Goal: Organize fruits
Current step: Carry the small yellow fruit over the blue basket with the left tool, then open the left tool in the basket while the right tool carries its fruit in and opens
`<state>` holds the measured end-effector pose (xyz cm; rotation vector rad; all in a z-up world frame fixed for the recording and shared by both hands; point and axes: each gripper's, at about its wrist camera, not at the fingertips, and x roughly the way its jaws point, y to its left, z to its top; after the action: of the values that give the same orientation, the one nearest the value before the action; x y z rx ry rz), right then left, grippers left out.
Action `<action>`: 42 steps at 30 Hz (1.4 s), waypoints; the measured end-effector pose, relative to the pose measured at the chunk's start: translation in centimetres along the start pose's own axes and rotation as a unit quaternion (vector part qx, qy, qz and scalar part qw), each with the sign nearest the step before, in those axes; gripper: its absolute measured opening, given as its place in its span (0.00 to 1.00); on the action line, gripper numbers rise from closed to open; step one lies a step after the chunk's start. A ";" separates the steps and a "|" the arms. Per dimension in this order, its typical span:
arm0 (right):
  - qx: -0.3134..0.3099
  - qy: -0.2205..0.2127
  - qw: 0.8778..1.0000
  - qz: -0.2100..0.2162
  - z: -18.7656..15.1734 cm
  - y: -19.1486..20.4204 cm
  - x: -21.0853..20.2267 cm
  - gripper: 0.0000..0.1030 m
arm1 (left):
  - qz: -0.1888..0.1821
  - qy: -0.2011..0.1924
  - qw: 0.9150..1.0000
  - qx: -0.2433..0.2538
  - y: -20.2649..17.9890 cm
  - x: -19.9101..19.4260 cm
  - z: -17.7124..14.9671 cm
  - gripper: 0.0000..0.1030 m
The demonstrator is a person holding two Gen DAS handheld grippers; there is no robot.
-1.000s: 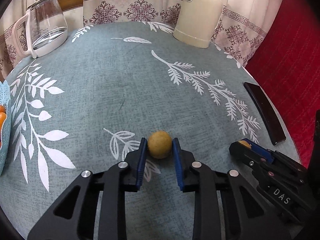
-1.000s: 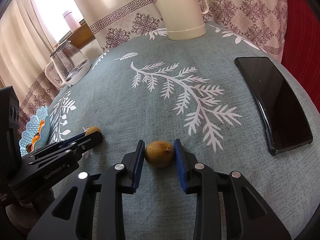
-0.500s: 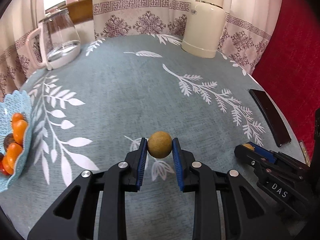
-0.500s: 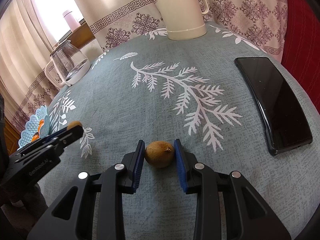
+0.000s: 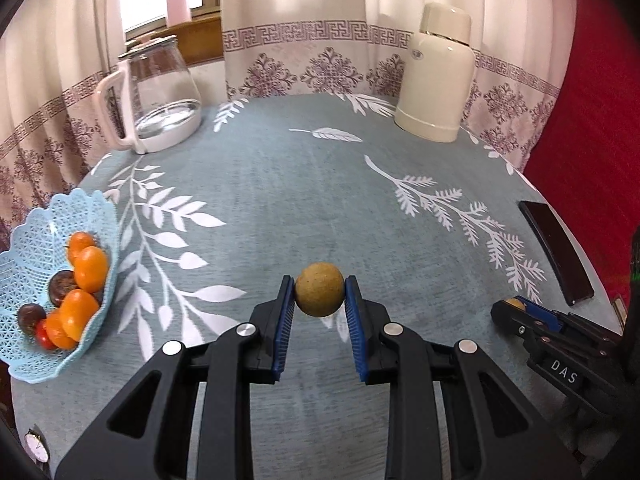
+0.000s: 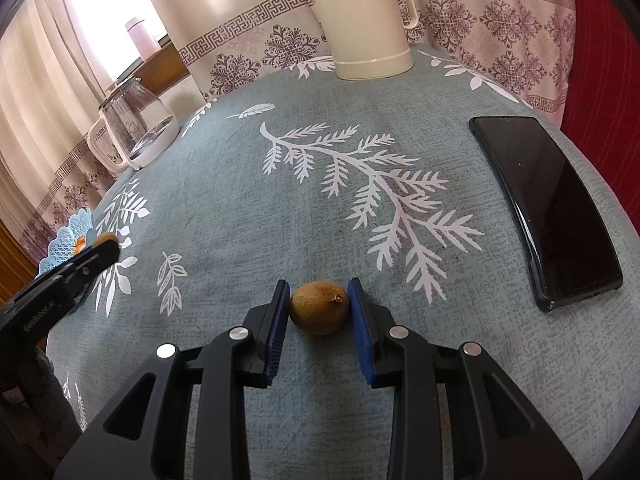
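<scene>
Now my left gripper [image 5: 320, 304], clamped on the round tan fruit [image 5: 319, 289], has lifted toward the blue lattice basket [image 5: 100, 216]. My right gripper [image 6: 319, 312] brackets the brown kiwi-like fruit [image 6: 319, 308] on the grey-blue leaf-print tablecloth [image 6: 320, 184]; can't tell if it's gripping.

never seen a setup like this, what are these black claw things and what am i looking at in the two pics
These are two handheld grippers, one in each of a person's hands, each with a fisheye camera looking along its fingers. In the left camera's picture, the left gripper clamps a round brown fruit, lifted above the tablecloth, with a blue fruit basket to its left. In the right camera's picture, the right gripper straddles a brown fruit with a stem that lies on the cloth, its pads not clearly pressing it. A glass kettle, a cream thermos and a phone also lie there.
</scene>
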<state>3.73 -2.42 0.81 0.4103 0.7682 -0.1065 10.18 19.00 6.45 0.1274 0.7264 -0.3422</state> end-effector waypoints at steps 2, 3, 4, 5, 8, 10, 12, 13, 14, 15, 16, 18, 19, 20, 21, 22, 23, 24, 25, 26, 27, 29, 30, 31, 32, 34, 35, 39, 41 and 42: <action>-0.001 0.000 1.000 -0.002 0.0 0.1 0.0 0.30 | 0.006 -0.005 1.000 -0.008 0.8 -0.3 0.0 0.26; -0.002 0.000 1.000 -0.003 0.0 0.1 0.0 0.30 | 0.010 -0.007 1.000 -0.011 1.2 -0.5 0.0 0.26; -0.002 0.000 1.000 -0.004 0.0 0.1 0.0 0.29 | 0.015 -0.009 1.000 -0.015 1.6 -0.7 0.0 0.26; -0.003 0.000 1.000 -0.005 0.0 0.2 0.0 0.29 | 0.019 -0.010 1.000 -0.018 2.0 -0.7 0.0 0.26; -0.005 0.001 1.000 -0.008 0.1 0.3 0.0 0.29 | 0.028 -0.013 0.999 -0.032 3.3 -1.0 0.0 0.26; -0.007 0.001 1.000 -0.010 0.0 0.3 0.0 0.29 | 0.035 -0.016 0.999 -0.038 4.0 -1.2 0.0 0.25; -0.008 0.001 1.000 -0.012 0.0 0.4 0.0 0.29 | 0.043 -0.021 0.998 -0.043 4.7 -1.6 0.0 0.26; -0.009 0.002 1.000 -0.013 0.0 0.4 0.1 0.29 | 0.046 -0.024 0.998 -0.046 5.1 -1.7 0.0 0.26; -0.010 0.002 1.000 -0.014 0.1 0.5 0.1 0.29 | 0.048 -0.025 0.997 -0.048 5.4 -1.9 0.0 0.26; -0.011 0.002 1.000 -0.016 0.0 0.5 0.1 0.29 | 0.051 -0.028 0.997 -0.050 5.7 -2.0 -0.1 0.26; -0.012 0.002 1.000 -0.017 0.0 0.5 0.1 0.29 | 0.054 -0.029 0.997 -0.052 6.0 -2.1 -0.1 0.26; -0.014 0.003 1.000 -0.020 0.0 0.6 0.1 0.29 | 0.061 -0.032 0.996 -0.057 6.7 -2.3 -0.1 0.26; -0.015 0.003 1.000 -0.022 0.0 0.7 0.1 0.29 | 0.065 -0.033 0.996 -0.059 7.1 -2.4 -0.2 0.26; -0.017 0.003 1.000 -0.024 0.0 0.7 0.1 0.29 | 0.067 -0.034 0.995 -0.062 7.4 -2.5 -0.2 0.26; -0.018 0.003 1.000 -0.024 0.0 0.7 0.1 0.29 | 0.071 -0.035 0.995 -0.064 7.7 -2.5 -0.3 0.26; -0.019 0.004 0.999 -0.026 0.1 0.8 0.2 0.29 | 0.073 -0.035 0.994 -0.067 8.0 -2.6 -0.4 0.26; -0.020 0.004 0.999 -0.027 0.1 0.8 0.2 0.29 | 0.076 -0.036 0.994 -0.071 8.5 -2.7 -0.5 0.26; -0.021 0.004 0.999 -0.029 0.1 0.9 0.2 0.29 | 0.078 -0.036 0.994 -0.074 8.8 -2.7 -0.5 0.26; -0.022 0.004 0.999 -0.030 0.1 0.9 0.2 0.29 | 0.080 -0.036 0.993 -0.077 9.2 -2.8 -0.6 0.26; -0.022 0.004 0.999 -0.031 0.1 0.9 0.2 0.29 | 0.083 -0.037 0.992 -0.082 9.7 -2.9 -0.7 0.26; -0.022 0.004 0.999 -0.031 0.1 0.9 0.1 0.29 | 0.087 -0.038 0.992 -0.087 10.2 -3.1 -0.8 0.26; -0.022 0.002 0.999 -0.032 0.1 1.0 0.0 0.29 | 0.092 -0.041 0.990 -0.095 11.2 -3.3 -1.0 0.26; -0.021 0.001 0.999 -0.033 0.1 0.9 -0.1 0.29 | 0.096 -0.042 0.990 -0.099 11.6 -3.5 -1.1 0.25; -0.021 -0.001 0.999 -0.033 0.0 0.9 -0.2 0.29 | 0.100 -0.044 0.989 -0.102 12.0 -3.6 -1.2 0.25; -0.021 -0.001 0.999 -0.034 0.0 0.9 -0.2 0.29 | 0.106 -0.045 0.988 -0.107 12.7 -3.8 -1.3 0.26; -0.022 -0.003 0.999 -0.036 0.0 1.0 -0.4 0.29 | 0.115 -0.047 0.985 -0.117 13.8 -4.2 -1.5 0.25; -0.022 -0.005 0.999 -0.037 0.0 1.0 -0.5 0.29 | 0.119 -0.048 0.984 -0.125 14.6 -4.4 -1.6 0.25; -0.025 -0.007 0.999 -0.040 0.0 1.2 -0.8 0.29 | 0.134 -0.049 0.979 -0.148 16.8 -4.8 -2.1 0.25; -0.028 -0.007 0.999 -0.041 0.0 1.5 -0.9 0.29 | 0.140 -0.049 0.976 -0.159 18.0 -5.0 -2.4 0.25; -0.029 -0.008 0.999 -0.041 -0.1 1.7 -0.9 0.29 | 0.142 -0.049 0.975 -0.163 18.5 -5.1 -2.5 0.25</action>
<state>3.42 -0.90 1.95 0.3220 0.7711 -0.1635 11.52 38.20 7.92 -0.0975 0.6467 0.0460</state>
